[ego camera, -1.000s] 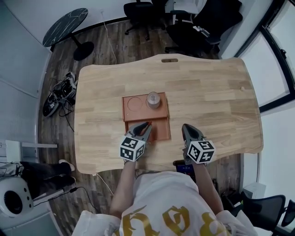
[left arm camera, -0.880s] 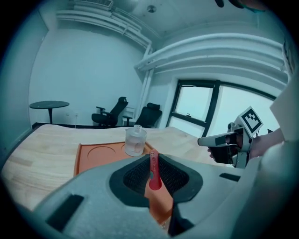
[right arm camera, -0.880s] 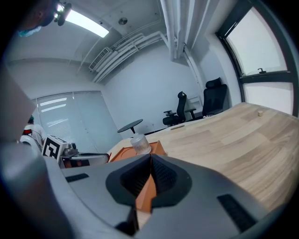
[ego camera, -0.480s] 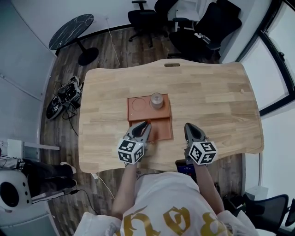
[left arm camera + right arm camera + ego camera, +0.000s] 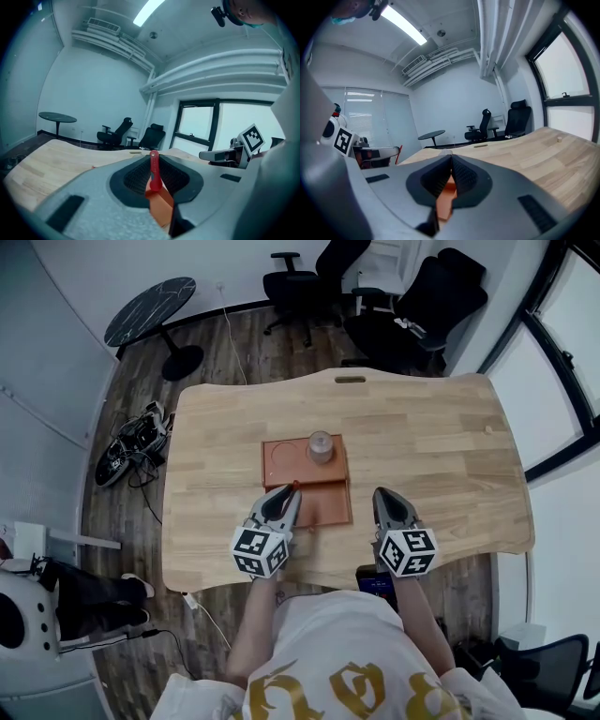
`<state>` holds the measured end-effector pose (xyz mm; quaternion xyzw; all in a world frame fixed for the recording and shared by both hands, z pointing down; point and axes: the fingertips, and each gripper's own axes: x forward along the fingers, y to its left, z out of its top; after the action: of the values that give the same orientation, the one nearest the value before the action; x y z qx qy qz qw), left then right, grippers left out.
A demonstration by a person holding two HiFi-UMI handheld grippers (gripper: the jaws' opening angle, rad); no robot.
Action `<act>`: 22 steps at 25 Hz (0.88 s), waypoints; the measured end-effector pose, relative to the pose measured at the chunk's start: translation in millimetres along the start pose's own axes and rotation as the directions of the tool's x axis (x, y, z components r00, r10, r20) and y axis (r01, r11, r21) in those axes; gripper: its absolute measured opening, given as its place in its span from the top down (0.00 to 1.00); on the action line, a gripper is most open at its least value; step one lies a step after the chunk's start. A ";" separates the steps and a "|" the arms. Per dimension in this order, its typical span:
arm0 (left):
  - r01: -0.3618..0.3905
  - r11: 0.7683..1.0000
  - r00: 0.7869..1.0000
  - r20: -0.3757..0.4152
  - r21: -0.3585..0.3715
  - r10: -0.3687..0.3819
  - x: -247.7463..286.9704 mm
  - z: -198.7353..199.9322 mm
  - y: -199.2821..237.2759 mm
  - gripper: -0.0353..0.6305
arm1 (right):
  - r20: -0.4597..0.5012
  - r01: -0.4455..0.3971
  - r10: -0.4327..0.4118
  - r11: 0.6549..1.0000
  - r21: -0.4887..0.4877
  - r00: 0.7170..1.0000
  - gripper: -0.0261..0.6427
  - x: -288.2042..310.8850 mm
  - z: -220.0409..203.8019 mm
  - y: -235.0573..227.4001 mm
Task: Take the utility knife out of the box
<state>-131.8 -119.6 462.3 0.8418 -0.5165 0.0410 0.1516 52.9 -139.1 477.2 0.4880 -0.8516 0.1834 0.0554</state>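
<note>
My left gripper (image 5: 286,493) is shut on a slim red utility knife (image 5: 294,487), held above the near left part of the orange box (image 5: 328,504). In the left gripper view the knife (image 5: 153,169) stands upright between the dark pads (image 5: 136,178), with the box (image 5: 161,208) below the left gripper (image 5: 153,174). My right gripper (image 5: 386,495) hovers just right of the box, its jaws shut with nothing between them. In the right gripper view the jaws of the right gripper (image 5: 451,165) meet at the tip, and the box (image 5: 446,197) shows beneath them.
A pale round container (image 5: 321,446) stands on the box's far right part, next to a round recess (image 5: 279,454). The wooden table (image 5: 431,456) has a slot (image 5: 350,380) at its far edge. A dark device (image 5: 375,581) sits at the near edge. Office chairs (image 5: 412,306) stand beyond.
Both grippers have risen above the table, the left one still carrying the red knife over the box. The head view has shifted a little.
</note>
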 end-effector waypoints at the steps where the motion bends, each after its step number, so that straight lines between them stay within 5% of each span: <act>1: 0.001 1.000 1.000 0.015 0.006 -0.001 -2.4 4.6 -1.1 0.86 | 0.010 0.005 -0.005 1.000 -0.011 1.000 0.94 -2.1 3.3 1.8; 10: 0.006 0.998 0.992 0.123 0.060 -0.013 -19.4 31.3 -8.4 0.86 | 0.068 0.020 -0.013 0.995 -0.095 0.998 0.94 -8.4 23.2 23.1; 22: 0.011 0.998 0.993 0.114 0.060 -0.017 -19.8 27.7 -10.0 0.86 | 0.064 0.029 -0.023 0.995 -0.093 0.998 0.94 -12.8 21.2 21.8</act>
<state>-134.6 -106.7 429.5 0.8505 -0.5169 0.0069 0.0968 42.7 -126.6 448.5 0.5013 -0.8542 0.1269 0.0539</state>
